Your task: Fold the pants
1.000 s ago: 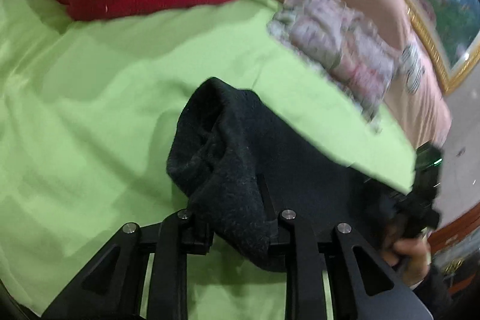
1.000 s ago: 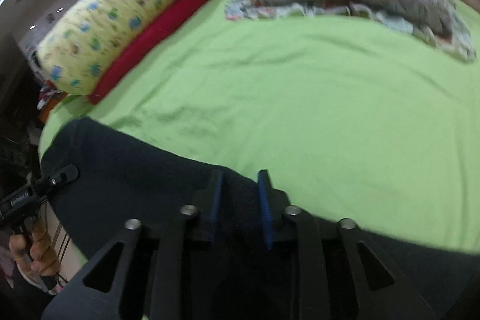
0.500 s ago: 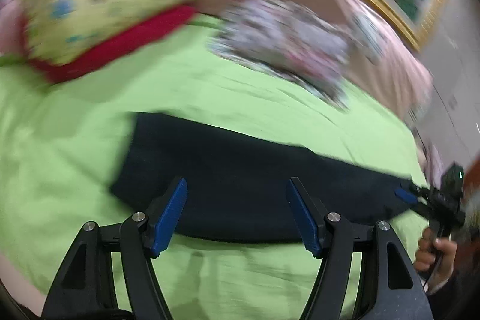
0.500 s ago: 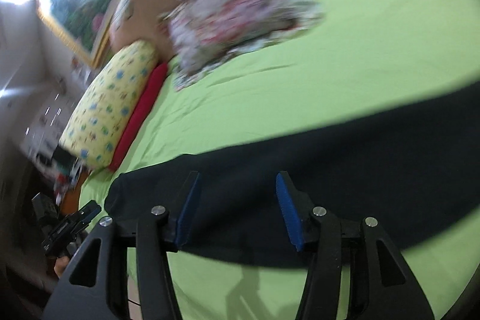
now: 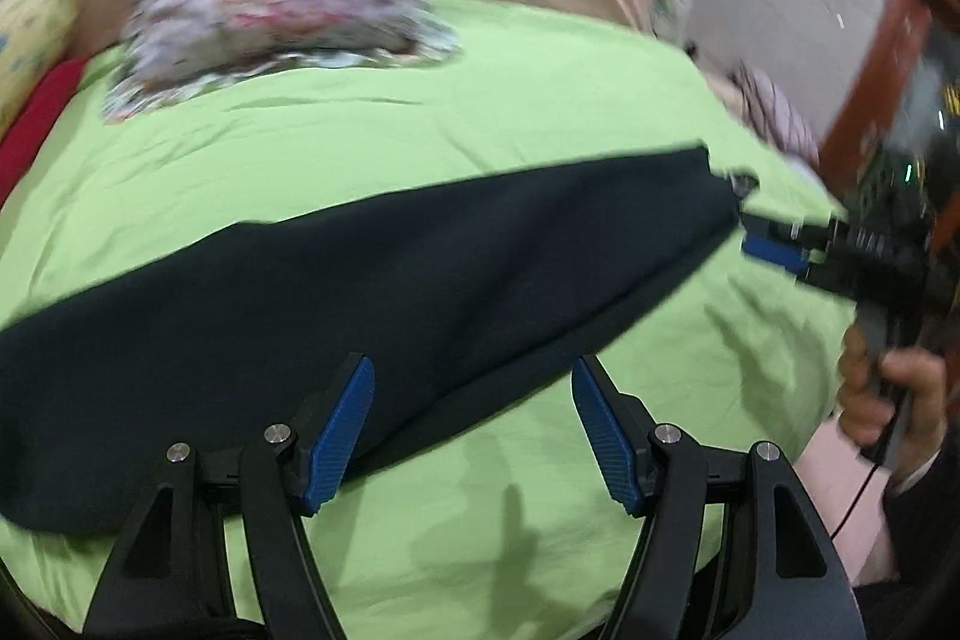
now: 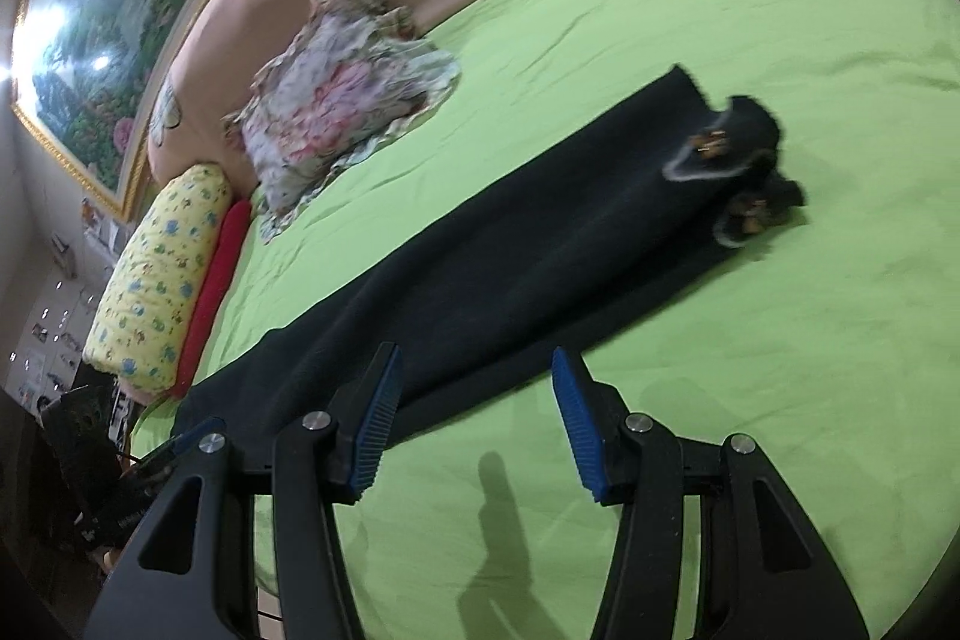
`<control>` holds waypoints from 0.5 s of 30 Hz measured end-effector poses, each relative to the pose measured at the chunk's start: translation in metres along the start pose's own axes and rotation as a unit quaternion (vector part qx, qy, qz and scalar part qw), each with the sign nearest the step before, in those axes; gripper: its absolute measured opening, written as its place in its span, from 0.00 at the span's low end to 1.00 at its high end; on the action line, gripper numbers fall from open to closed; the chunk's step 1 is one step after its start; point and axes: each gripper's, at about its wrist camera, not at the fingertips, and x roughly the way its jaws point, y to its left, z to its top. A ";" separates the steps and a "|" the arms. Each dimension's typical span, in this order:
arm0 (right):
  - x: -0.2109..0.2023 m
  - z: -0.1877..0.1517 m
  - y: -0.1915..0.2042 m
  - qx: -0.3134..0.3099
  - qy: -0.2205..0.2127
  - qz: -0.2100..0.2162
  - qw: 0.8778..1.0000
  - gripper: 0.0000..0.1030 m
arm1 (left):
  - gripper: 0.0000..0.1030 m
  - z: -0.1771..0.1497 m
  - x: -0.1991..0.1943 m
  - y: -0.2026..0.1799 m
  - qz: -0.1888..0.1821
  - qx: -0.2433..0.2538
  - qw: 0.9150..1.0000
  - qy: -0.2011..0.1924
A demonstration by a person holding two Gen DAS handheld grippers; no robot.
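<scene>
the dark pants (image 6: 510,244) lie flat in one long strip across the green bed (image 6: 750,340), waistband far right; both grippers' fingers (image 5: 336,430) (image 6: 375,412) released, empty.

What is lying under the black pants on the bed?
The black pants lie flat on the green sheet, which shows all around them. Whether anything else is beneath the pants cannot be seen, because the cloth covers that part.

A home bedroom: green-sheeted bed (image 6: 690,10), pillows (image 6: 162,274), framed painting (image 6: 114,10).
</scene>
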 end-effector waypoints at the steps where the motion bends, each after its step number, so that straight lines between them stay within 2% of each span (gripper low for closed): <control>1: -0.001 0.001 -0.002 0.003 -0.004 -0.001 1.000 0.51 | 0.67 0.003 0.004 -0.006 0.001 0.011 1.000 0.002; 5: -0.002 0.006 -0.012 0.013 -0.012 -0.016 1.000 0.51 | 0.67 0.015 0.032 -0.030 0.000 0.079 0.996 0.034; 8: 0.001 0.011 -0.020 0.024 -0.014 -0.029 0.999 0.51 | 0.66 0.019 0.052 -0.034 0.002 0.113 0.992 0.056; 10: 0.003 0.015 -0.023 0.030 -0.018 -0.026 0.999 0.51 | 0.60 0.022 0.062 -0.034 -0.001 0.126 0.990 0.069; 12: 0.005 0.020 -0.024 0.028 -0.023 -0.031 0.999 0.51 | 0.48 0.024 0.072 -0.036 -0.006 0.142 0.986 0.086; 15: 0.008 0.025 -0.028 0.034 -0.026 -0.032 0.999 0.51 | 0.36 0.026 0.083 -0.040 -0.018 0.166 0.980 0.105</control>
